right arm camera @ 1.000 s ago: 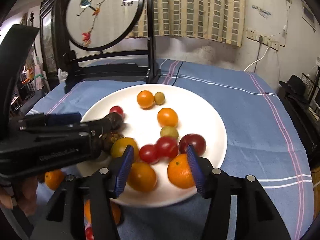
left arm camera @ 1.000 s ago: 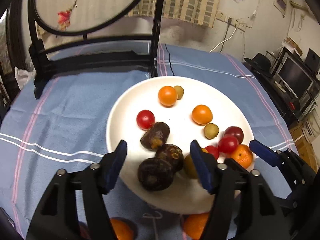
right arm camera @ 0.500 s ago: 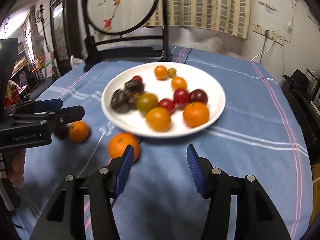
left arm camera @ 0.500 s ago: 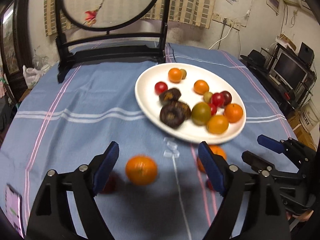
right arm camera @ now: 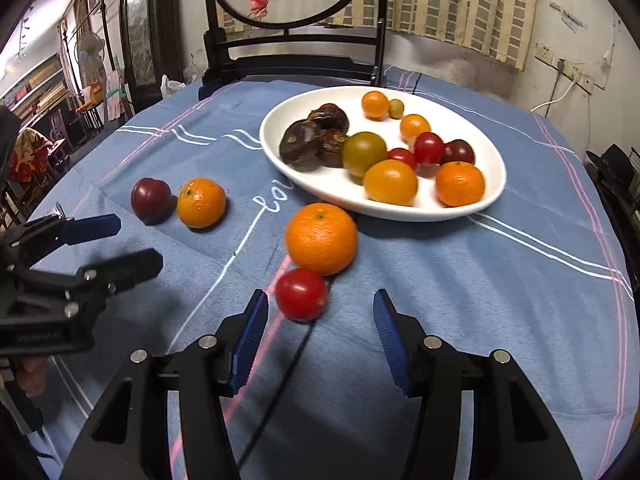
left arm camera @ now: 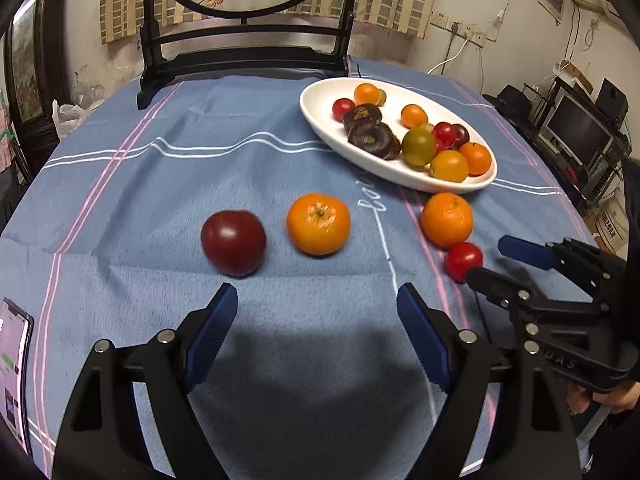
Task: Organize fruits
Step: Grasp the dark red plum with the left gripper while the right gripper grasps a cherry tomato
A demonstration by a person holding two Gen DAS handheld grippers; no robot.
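Both my grippers pulled back from the white oval plate (fruit-laden): left gripper just widened, empty; right gripper open, near a red cherry tomato.

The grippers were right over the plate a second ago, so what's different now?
Both have pulled back from the white plate to the loose fruit on the blue cloth. The left gripper opened wider, empty, facing a dark plum and an orange. The right gripper stays open and empty, near a red tomato. The fruit stayed put.
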